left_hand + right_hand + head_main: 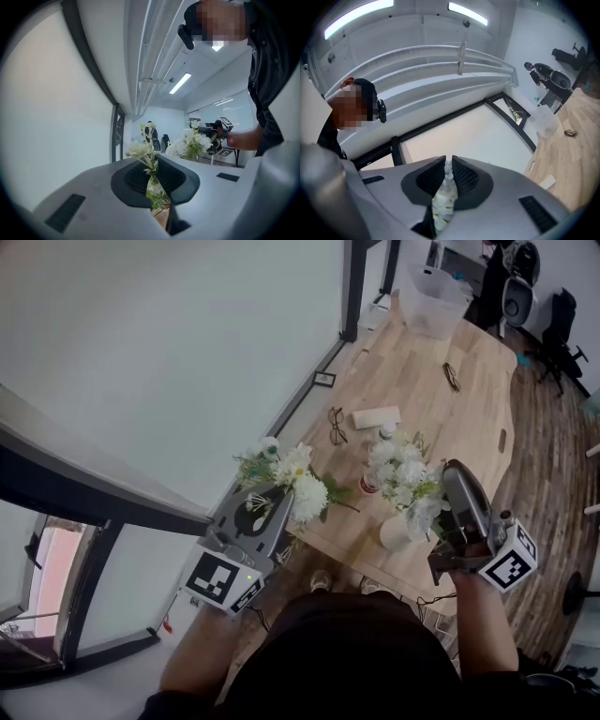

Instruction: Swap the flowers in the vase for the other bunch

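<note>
My left gripper (275, 493) is shut on the stem of a bunch of white flowers with green leaves (286, 472), held off the near left corner of the wooden table (441, 418). In the left gripper view the stem (151, 165) runs up between the closed jaws. My right gripper (450, 474) is shut on a second white bunch (403, 474) that stands over a white vase (394, 533) at the table's near edge. White petals (442, 197) fill the gap between its jaws. Whether those stems sit in the vase is hidden.
A red and white can (370, 486) stands just behind the vase. Farther back lie a pair of glasses (336, 425), a white roll (376, 416), a small dark item (451, 376) and a clear plastic bin (433, 298). A wall runs along the left.
</note>
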The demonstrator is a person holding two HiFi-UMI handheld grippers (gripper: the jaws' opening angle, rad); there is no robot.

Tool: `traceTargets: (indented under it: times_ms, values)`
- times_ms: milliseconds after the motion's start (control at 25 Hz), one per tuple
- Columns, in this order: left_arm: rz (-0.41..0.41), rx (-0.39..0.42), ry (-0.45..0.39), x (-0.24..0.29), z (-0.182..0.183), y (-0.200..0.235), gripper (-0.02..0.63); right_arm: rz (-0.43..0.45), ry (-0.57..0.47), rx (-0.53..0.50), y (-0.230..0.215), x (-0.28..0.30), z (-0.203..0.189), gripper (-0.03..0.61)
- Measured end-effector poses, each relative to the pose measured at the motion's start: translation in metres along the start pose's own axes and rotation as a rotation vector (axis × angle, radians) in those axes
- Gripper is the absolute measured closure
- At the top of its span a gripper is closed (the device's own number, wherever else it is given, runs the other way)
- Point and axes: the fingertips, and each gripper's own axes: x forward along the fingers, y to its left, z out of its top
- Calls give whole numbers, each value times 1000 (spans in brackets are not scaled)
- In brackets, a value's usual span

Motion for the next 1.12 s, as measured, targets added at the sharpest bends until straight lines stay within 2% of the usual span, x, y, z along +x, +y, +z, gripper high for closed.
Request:
traceTargets:
  times_ms: [600, 1120]
  values:
    - [13, -8, -8, 15, 2, -4, 589, 48, 3, 72, -1, 3, 8, 520]
    - [5, -15, -21, 17, -2, -4, 589, 79, 7, 63, 10, 9, 12, 520]
